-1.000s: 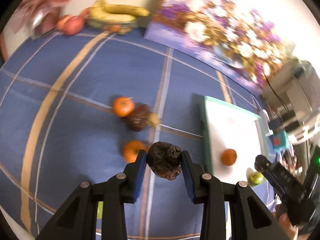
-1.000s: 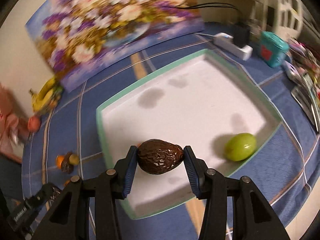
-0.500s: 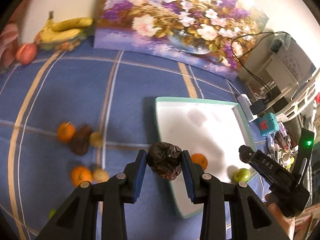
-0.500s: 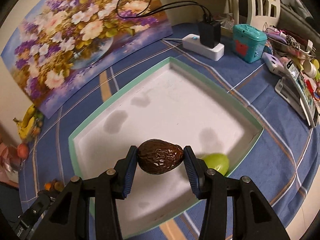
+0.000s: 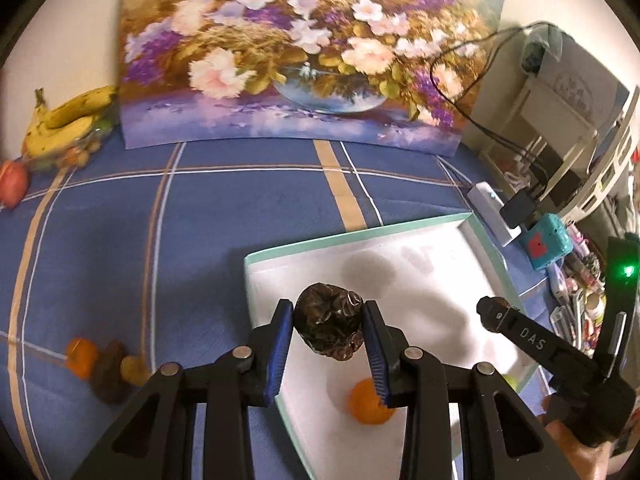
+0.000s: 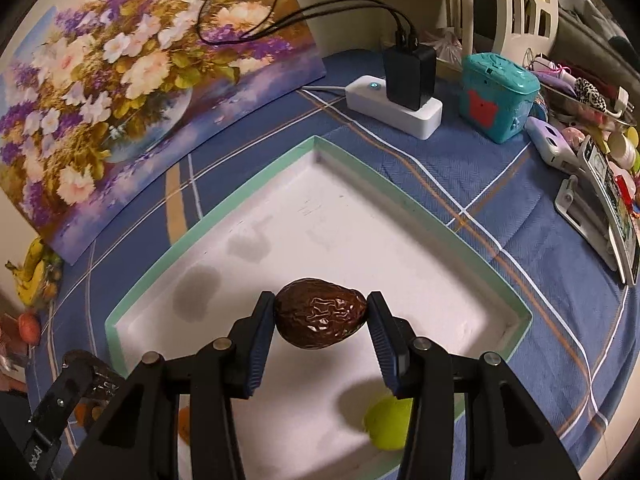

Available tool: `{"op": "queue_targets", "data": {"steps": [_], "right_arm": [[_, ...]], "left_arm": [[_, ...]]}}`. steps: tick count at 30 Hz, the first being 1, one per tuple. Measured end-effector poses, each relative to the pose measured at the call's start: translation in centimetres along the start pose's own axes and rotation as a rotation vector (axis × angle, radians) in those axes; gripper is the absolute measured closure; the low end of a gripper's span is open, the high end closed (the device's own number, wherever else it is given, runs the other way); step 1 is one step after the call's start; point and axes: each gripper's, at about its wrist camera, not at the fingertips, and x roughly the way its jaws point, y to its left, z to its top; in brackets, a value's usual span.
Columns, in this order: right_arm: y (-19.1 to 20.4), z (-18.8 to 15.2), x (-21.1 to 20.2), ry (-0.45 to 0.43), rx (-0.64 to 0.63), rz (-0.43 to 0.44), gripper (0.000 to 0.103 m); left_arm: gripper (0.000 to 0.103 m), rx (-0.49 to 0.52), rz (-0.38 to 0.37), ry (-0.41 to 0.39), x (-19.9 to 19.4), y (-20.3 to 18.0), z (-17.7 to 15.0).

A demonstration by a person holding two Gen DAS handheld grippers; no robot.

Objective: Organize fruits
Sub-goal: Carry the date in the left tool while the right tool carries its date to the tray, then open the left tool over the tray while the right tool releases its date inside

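In the white tray (image 6: 400,216) lie an orange (image 5: 366,402) and a green fruit (image 6: 390,426); both hand-held grippers grasp wrinkled dark fruits.

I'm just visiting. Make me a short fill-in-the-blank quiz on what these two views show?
1. Each gripper's fingers pinch a wrinkled dark ____ fruit.
2. The white tray has a ____ rim.
3. An orange and a ____ round fruit lie in the tray.
4. Behind the tray stands a painting of ____.

Missing: brown; green; green; flowers
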Motion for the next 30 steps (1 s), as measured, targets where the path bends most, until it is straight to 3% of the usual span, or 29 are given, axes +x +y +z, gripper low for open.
{"op": "queue_targets", "data": {"steps": [16, 30], "right_arm": [[-0.8, 1.2, 3.2, 0.018, 0.005, -0.044, 0.055], [-0.5, 1.0, 4.1, 0.03, -0.012, -0.058, 0.055]], "left_arm": [[0.066, 0.018, 0.015, 0.054, 4.7, -0.9, 0.6], [0.065, 0.005, 0.032, 0.084, 5.9, -0.4, 0.3]]}}
